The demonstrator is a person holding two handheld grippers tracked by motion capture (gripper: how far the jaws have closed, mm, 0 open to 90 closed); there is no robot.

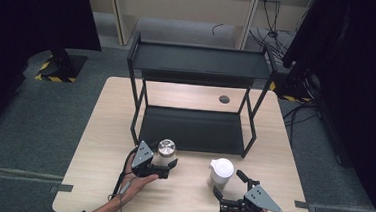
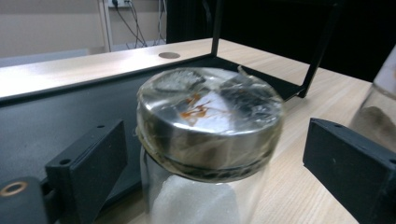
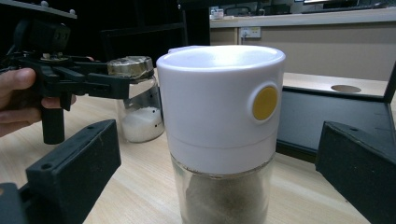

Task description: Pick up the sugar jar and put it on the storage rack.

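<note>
At the near edge of the pale wooden table (image 1: 99, 130), the left gripper (image 1: 164, 168) straddles a clear glass jar with a silver metal lid (image 1: 166, 152), jaws released, not yet touching it. The right gripper (image 1: 227, 191) stands open around a white-capped glass dispenser (image 1: 221, 171). Both containers stand before the black metal shelf rack (image 1: 194, 129).

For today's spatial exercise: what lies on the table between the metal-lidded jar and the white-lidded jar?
Nothing: in the high view, bare table separates the metal-lidded jar from the white-lidded jar. The right gripper view shows the same gap.
</note>
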